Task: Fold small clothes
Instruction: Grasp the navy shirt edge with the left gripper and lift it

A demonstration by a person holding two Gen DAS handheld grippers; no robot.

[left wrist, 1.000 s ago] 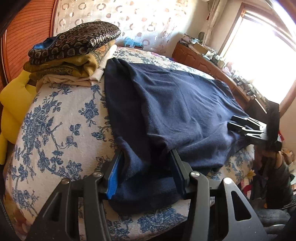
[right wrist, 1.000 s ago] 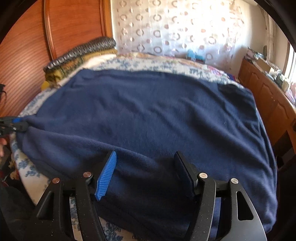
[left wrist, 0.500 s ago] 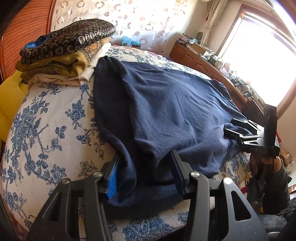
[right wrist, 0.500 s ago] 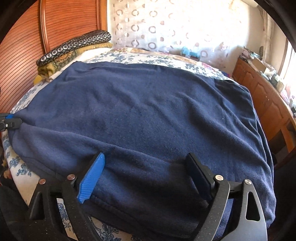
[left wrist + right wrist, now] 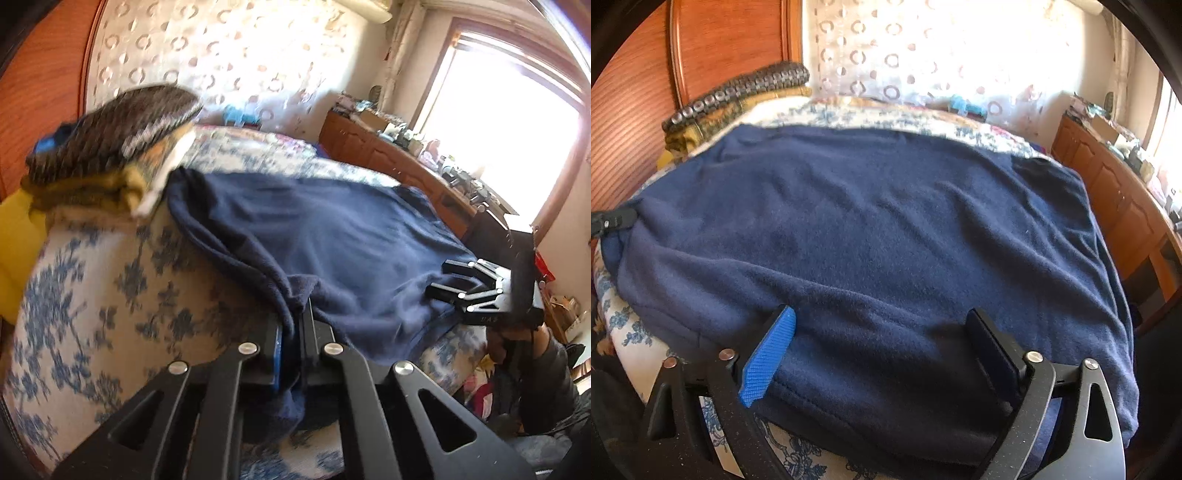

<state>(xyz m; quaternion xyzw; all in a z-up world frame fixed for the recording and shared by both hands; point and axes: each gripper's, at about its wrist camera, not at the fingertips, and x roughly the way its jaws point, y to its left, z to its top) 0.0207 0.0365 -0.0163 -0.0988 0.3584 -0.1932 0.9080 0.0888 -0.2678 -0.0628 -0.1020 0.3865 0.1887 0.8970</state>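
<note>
Glaring window backlight, motion blur, fisheye warping.

The dark navy fleece garment is looking soft, matt and slightly fuzzy. The blue-flowered cream bedspread is showing a woven cloth surface. The reddish wooden headboard is gleaming, ribbed and polished. The black right gripper is looking like grainy matt plastic, with a ridged blue pad and shiny metal rivets.

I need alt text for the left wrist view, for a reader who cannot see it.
The left gripper is shut on the near edge of a navy fleece garment spread over a blue-floral bedcover. The right gripper, jaws apart, straddles the same edge farther right; folded clothes are stacked behind.
</note>
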